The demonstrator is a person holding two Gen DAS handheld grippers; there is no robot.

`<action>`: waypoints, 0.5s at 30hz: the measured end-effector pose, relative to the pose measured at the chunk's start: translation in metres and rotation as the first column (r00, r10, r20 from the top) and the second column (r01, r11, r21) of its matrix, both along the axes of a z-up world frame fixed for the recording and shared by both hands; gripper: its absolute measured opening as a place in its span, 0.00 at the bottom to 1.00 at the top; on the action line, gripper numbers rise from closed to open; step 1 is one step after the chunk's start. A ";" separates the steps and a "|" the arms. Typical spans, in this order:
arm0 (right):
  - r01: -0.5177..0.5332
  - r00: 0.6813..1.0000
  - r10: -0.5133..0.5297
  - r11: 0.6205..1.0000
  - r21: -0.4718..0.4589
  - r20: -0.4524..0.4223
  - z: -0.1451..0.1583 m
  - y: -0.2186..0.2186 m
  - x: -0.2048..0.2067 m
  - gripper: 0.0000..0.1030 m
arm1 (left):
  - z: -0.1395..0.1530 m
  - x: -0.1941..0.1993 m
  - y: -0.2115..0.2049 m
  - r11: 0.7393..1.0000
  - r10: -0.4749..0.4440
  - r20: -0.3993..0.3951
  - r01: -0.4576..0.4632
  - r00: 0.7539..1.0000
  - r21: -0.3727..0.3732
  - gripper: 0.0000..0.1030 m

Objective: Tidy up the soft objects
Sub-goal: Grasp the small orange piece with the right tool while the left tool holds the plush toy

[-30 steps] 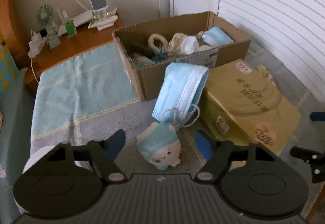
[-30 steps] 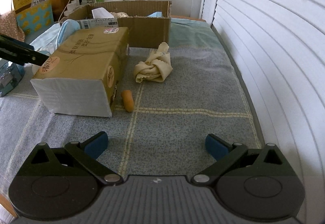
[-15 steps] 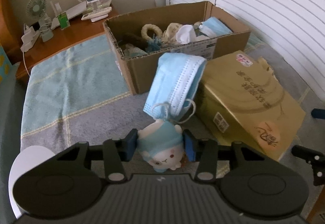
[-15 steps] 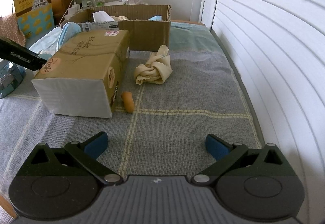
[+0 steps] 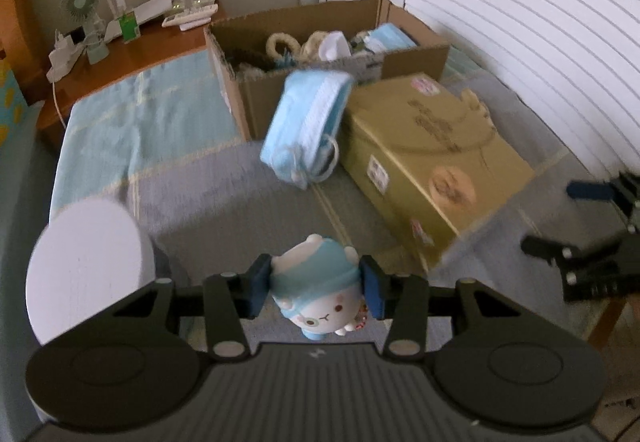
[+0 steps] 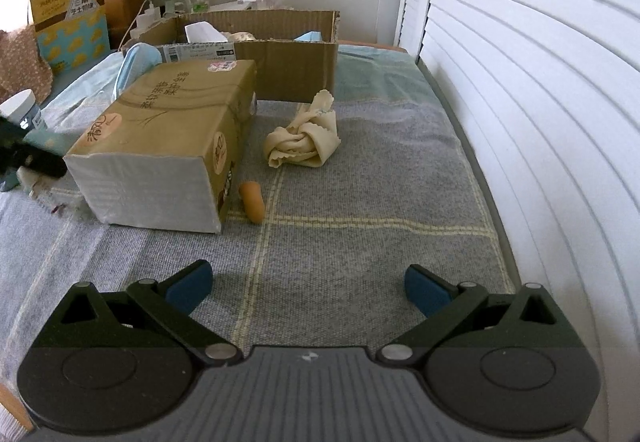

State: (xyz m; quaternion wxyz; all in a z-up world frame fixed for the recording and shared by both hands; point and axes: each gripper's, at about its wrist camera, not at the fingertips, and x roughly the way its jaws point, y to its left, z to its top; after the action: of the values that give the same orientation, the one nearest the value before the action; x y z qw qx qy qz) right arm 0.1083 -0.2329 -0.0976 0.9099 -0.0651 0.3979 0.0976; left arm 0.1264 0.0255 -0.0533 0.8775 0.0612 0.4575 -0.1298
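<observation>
The left gripper (image 5: 315, 288) had closed on the plush toy (image 5: 320, 288), lifted at lower centre, bound for the open cardboard box (image 5: 416, 59); the right gripper (image 6: 308, 288) stayed apart, empty.

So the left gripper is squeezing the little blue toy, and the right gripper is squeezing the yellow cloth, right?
Not quite. The left gripper is squeezing the little blue toy, but the right gripper is open and holds nothing. In the right wrist view, the yellow cloth lies on the blanket, well ahead of it.

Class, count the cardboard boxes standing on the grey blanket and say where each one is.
2. The open brown cardboard box of soft things stands at the back; the closed golden printed cardboard box lies just before it. Others may be hidden.
</observation>
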 end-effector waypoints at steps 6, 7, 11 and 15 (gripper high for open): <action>-0.002 1.000 0.003 0.999 -0.037 0.012 0.002 0.002 0.005 1.00 | -0.012 -0.018 0.001 0.999 0.038 -0.014 -0.038 0.999 -0.008 0.45; -0.005 1.000 0.006 0.999 -0.042 0.015 0.003 0.003 0.006 1.00 | -0.014 -0.019 0.002 0.999 0.046 -0.013 -0.046 0.999 -0.018 0.45; -0.006 0.999 0.008 0.998 -0.066 0.036 0.004 0.006 0.016 0.99 | -0.015 -0.019 0.004 0.997 0.063 -0.008 -0.064 0.998 -0.039 0.46; -0.007 0.999 0.010 0.996 -0.084 0.045 0.004 0.008 0.027 0.99 | -0.016 -0.019 0.002 0.997 0.062 -0.007 -0.062 0.998 -0.038 0.46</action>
State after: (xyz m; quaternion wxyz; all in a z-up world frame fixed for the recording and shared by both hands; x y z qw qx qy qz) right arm 0.1351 -0.2253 -0.0937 0.9148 -0.1071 0.3805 0.0832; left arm 0.1075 0.0276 -0.0694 0.8807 0.0296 0.4594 -0.1114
